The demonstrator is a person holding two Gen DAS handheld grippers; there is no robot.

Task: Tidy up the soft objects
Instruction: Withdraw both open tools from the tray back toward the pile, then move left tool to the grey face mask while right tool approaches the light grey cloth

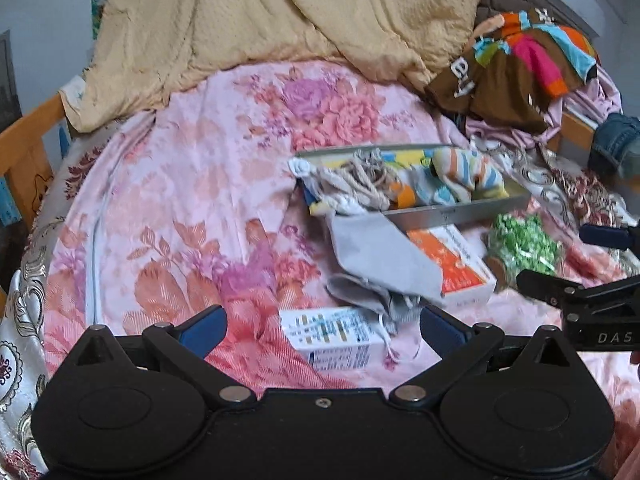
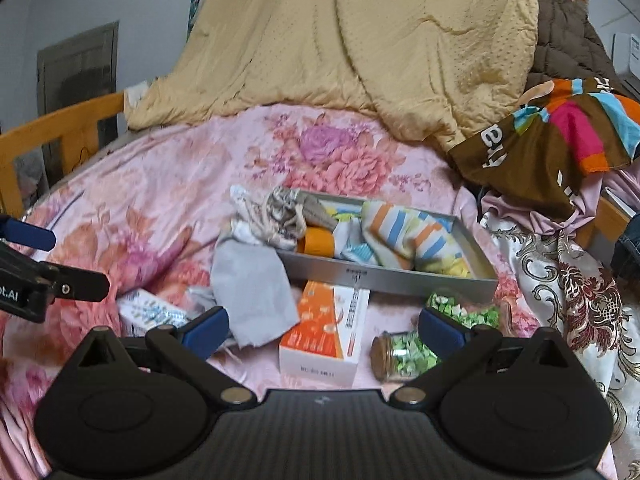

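A grey tray (image 1: 460, 213) (image 2: 384, 278) sits on the pink floral bedsheet (image 1: 192, 184) (image 2: 160, 184). It holds a striped cloth (image 1: 464, 172) (image 2: 404, 232), a rope bundle (image 1: 368, 178) (image 2: 276, 216) and an orange item (image 2: 316, 242). A grey cloth (image 1: 376, 252) (image 2: 256, 284) hangs out over the tray's left end onto the bed. My left gripper (image 1: 322, 330) is open, just short of the grey cloth and over a white box (image 1: 332, 338) (image 2: 148, 312). My right gripper (image 2: 322, 330) is open above an orange box (image 2: 326, 332) (image 1: 452, 264).
A jar of green bits (image 2: 404, 356) (image 1: 524, 248) lies right of the orange box. A beige quilt (image 1: 280, 24) (image 2: 360, 40) is piled at the back. A brown multicoloured garment (image 1: 516, 68) (image 2: 552, 140) lies at the right. A wooden bed rail (image 2: 60, 128) runs along the left.
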